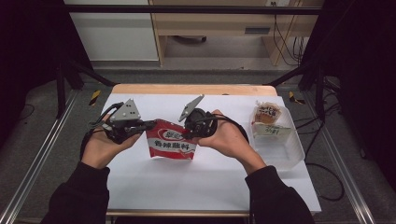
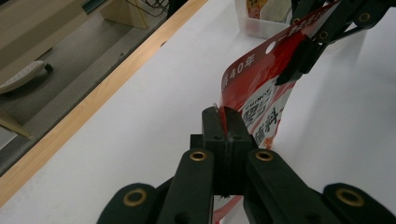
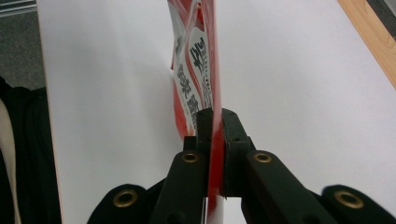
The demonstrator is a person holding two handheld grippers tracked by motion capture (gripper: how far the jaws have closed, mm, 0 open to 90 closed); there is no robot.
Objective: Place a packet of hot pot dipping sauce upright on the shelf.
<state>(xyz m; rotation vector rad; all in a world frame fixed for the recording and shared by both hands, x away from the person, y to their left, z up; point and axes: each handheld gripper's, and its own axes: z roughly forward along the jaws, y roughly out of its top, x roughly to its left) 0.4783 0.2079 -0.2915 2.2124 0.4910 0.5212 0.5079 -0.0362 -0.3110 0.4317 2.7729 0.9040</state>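
Item 1, left: left gripper (image 1: pixel 148 125). We find its jaws fully closed on the left upper edge of the packet, the film pinched flat between the pads.

Item 2, centre: red-and-white seasoning packet (image 1: pixel 171 145), held between the two grippers above the middle of the white table (image 1: pixel 187 186), its lower edge close to the surface; we cannot tell if it touches. We judge it light, thin and limp: printed plastic film that bends and creases freely, smooth and likely slippery under the pads. The sealed top strip, with its punched hang hole (image 2: pixel 269 46), looks the firmest place to hold; the two upper corners suit a pull to either side. We would avoid the belly, where the contents shift.

Item 3, right of centre: right gripper (image 1: pixel 187 134). Its jaws are closed tight on the right upper edge.

Item 4, far right: clear plastic tray (image 1: pixel 289 151) with a wrapped bun (image 1: pixel 267 114) at its far end, well apart from the packet.
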